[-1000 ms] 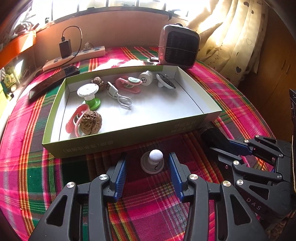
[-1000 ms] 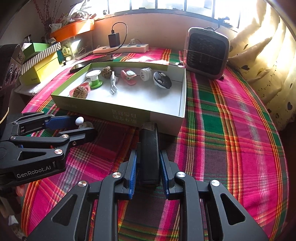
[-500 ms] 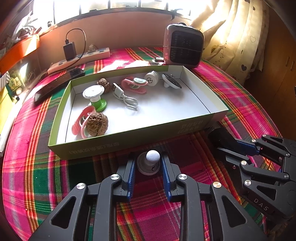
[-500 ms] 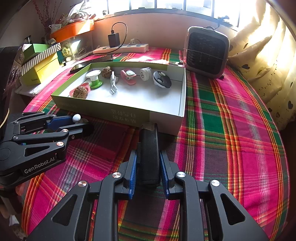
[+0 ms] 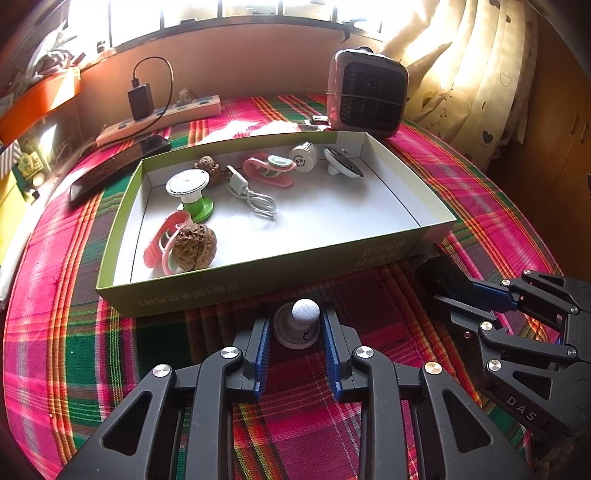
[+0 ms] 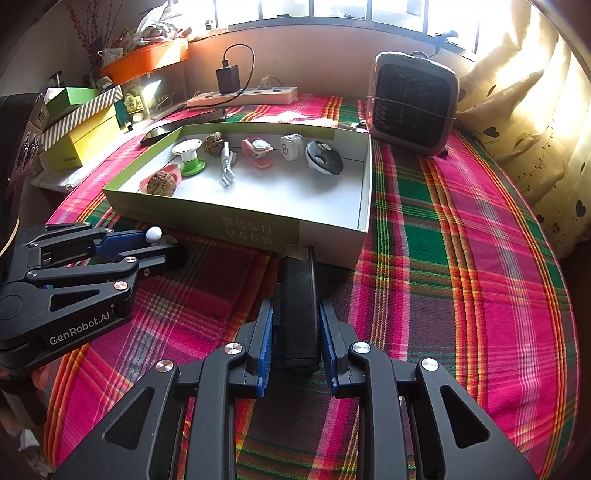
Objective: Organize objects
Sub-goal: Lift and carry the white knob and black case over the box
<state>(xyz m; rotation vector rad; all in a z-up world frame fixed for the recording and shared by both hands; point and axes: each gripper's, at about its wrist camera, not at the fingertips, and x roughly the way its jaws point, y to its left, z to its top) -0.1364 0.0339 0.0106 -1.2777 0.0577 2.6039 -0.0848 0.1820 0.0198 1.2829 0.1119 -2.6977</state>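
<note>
Your left gripper (image 5: 296,332) is clamped on a small round grey knob with a white ball top (image 5: 300,322), resting on the plaid tablecloth (image 5: 110,350) just in front of the green cardboard tray (image 5: 229,288). Your right gripper (image 6: 295,332) grips a long black object (image 6: 297,306) lying beside the tray's near corner.

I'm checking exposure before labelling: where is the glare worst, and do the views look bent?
Left wrist view: window blown white, curtain washed out, box edges bowed. Right wrist view: same glare on window and curtain; dark vignette corners.
</note>
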